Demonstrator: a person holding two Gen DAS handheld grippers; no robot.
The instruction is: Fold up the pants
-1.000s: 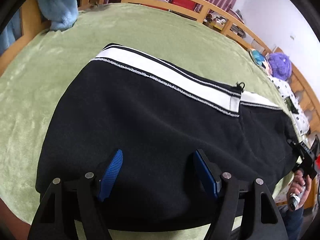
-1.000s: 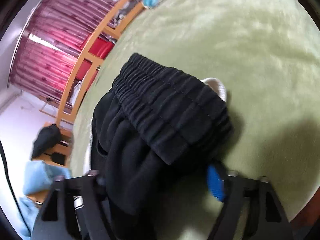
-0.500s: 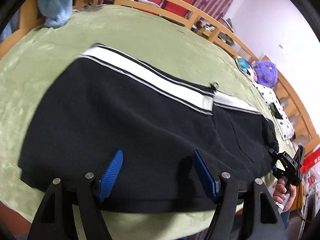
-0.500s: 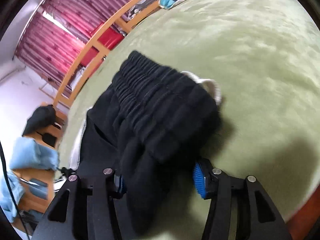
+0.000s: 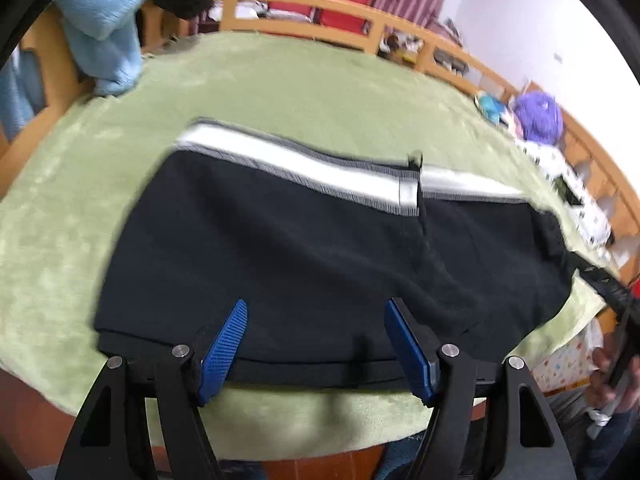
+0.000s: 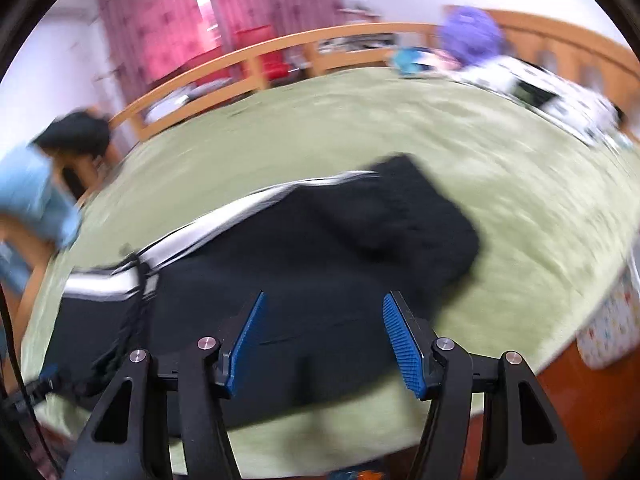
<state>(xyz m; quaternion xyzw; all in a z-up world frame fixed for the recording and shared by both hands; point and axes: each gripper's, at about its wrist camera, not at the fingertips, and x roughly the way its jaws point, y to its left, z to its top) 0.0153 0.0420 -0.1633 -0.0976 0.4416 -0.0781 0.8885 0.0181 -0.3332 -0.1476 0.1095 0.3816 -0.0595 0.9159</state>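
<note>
Black pants [image 5: 312,256] with a white side stripe [image 5: 304,166] lie flat on the green bed blanket [image 5: 300,80], waistband end folded over. My left claw [image 5: 316,342] and right claw [image 6: 320,338] hover above them, both spread apart and holding nothing.

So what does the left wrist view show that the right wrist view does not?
Only the left wrist view shows the left gripper, open over the near edge of the pants, and a hand at the right edge. Only the right wrist view shows the right gripper, open, nothing between its fingers, and the waistband. Both show the white stripe, green blanket and purple toy.
</note>
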